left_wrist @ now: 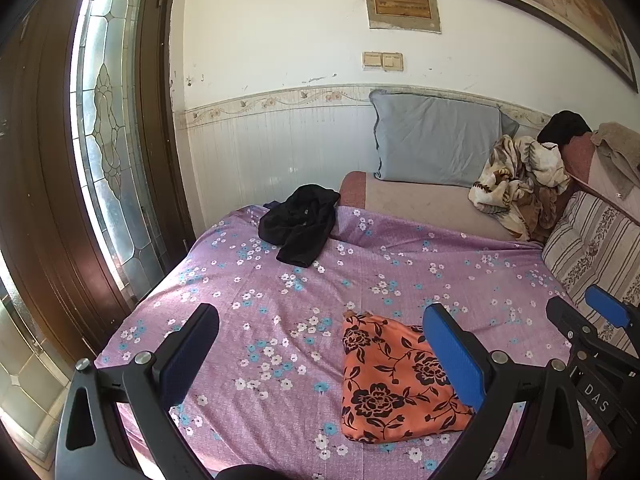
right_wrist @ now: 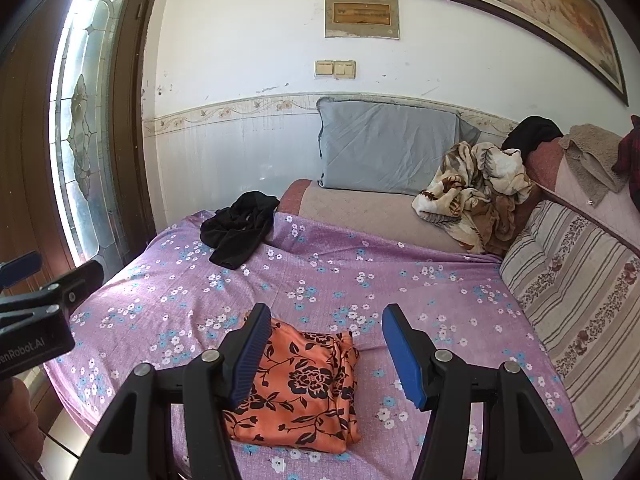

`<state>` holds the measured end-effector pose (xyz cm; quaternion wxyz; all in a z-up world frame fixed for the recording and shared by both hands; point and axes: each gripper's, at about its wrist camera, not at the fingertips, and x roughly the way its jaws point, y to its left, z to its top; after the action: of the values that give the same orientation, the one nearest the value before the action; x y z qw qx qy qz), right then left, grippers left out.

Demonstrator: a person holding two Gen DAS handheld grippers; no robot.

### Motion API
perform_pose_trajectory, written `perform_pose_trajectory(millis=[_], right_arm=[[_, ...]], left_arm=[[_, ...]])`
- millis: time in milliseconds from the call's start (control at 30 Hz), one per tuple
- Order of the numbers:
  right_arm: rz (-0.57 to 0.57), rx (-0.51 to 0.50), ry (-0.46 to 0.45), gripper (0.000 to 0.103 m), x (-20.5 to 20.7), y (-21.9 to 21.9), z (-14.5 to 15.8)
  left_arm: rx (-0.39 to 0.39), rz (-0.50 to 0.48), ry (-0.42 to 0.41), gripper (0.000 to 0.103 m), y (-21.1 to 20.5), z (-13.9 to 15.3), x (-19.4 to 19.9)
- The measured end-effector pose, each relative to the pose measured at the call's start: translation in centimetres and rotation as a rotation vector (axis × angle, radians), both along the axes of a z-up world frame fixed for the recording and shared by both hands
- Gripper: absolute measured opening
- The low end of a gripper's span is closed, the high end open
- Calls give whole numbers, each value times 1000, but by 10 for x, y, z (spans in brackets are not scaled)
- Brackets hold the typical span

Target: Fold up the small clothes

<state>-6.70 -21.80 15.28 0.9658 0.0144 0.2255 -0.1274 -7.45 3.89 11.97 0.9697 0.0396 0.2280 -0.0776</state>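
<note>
Orange cloth [left_wrist: 394,380] with black roses lies folded on the purple flowered sheet [left_wrist: 248,288], near the front edge of the bed. From the left wrist camera, the left gripper [left_wrist: 324,354] hangs over the sheet with its jaws spread wide and nothing between them; the blue pad of its right finger [left_wrist: 454,354] stands in front of the cloth's right edge, and I cannot tell whether it touches. At the far end of the sheet a black garment [left_wrist: 302,226] lies crumpled, well apart from the cloth. Behind it a grey pillow [left_wrist: 434,140] leans on the wall, with a bundled floral blanket [left_wrist: 518,178] beside it and a striped cushion [left_wrist: 592,252] at the right. A glass-panelled door [left_wrist: 104,140] fills the left side. The right gripper [left_wrist: 600,316] shows at the right edge.

From the right wrist camera, the right gripper [right_wrist: 326,354] is also open, its jaws held fairly wide and empty. The cloth [right_wrist: 298,388] lies below and between its fingers, its left part hidden behind the left finger [right_wrist: 250,356]. The black garment [right_wrist: 240,232] sits far back on the sheet [right_wrist: 400,280], the pillow [right_wrist: 388,144] and blanket [right_wrist: 476,192] beyond, the cushion [right_wrist: 580,300] to the right. The left gripper [right_wrist: 40,280] pokes in from the left edge.
</note>
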Motion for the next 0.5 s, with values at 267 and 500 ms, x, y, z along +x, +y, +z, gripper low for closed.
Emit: perform_pose_trajectory(millis=[267, 500], right_arm=[[8, 14, 22, 62, 14, 2, -5], [24, 15, 41, 62, 17, 11, -14]], left_arm=[[-14, 13, 20, 102, 7, -7, 9], [-8, 29, 33, 102, 14, -12, 10]])
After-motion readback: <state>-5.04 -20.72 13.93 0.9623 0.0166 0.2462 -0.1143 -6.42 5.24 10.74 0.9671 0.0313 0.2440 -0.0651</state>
